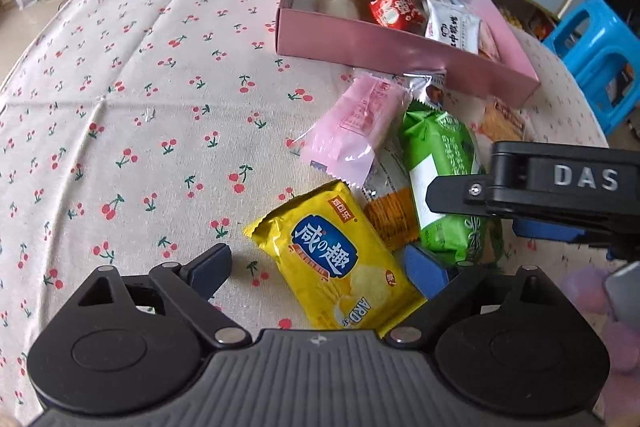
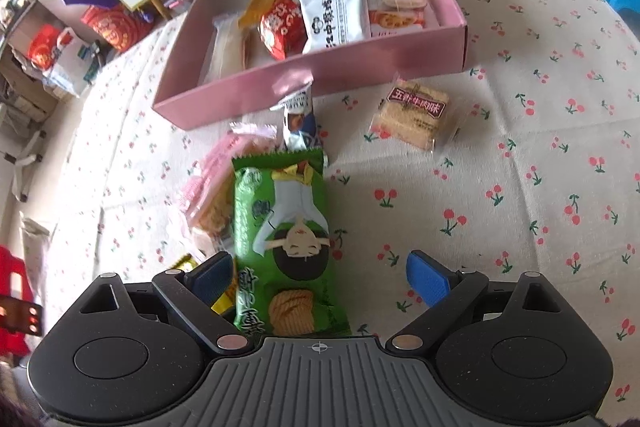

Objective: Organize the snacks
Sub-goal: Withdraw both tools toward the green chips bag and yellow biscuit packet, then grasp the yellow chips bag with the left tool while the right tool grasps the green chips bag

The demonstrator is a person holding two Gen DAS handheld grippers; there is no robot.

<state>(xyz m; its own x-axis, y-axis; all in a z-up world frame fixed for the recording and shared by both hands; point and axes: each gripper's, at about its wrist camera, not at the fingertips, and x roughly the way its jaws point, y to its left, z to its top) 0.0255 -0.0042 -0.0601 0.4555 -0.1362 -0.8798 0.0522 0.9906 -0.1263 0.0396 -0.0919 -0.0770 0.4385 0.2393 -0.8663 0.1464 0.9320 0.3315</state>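
Note:
A pink box [image 1: 384, 47] with several snack packets in it stands at the back of the table; it also shows in the right wrist view [image 2: 320, 79]. In front of it lie a yellow cracker packet [image 1: 336, 263], a pink packet [image 1: 352, 125], a green packet [image 1: 444, 171] and an orange cracker packet [image 1: 390, 217]. My left gripper [image 1: 318, 267] is open around the yellow packet. My right gripper [image 2: 320, 277] is open, with the green packet [image 2: 284, 235] between its fingers. A clear biscuit packet [image 2: 414, 117] lies apart to the right.
A blue-and-white packet [image 2: 298, 121] lies between the green packet and the box. The table has a cherry-print cloth [image 1: 140, 107]. A blue stool [image 1: 596, 55] stands beyond the table's right edge. Shelves and bags stand behind.

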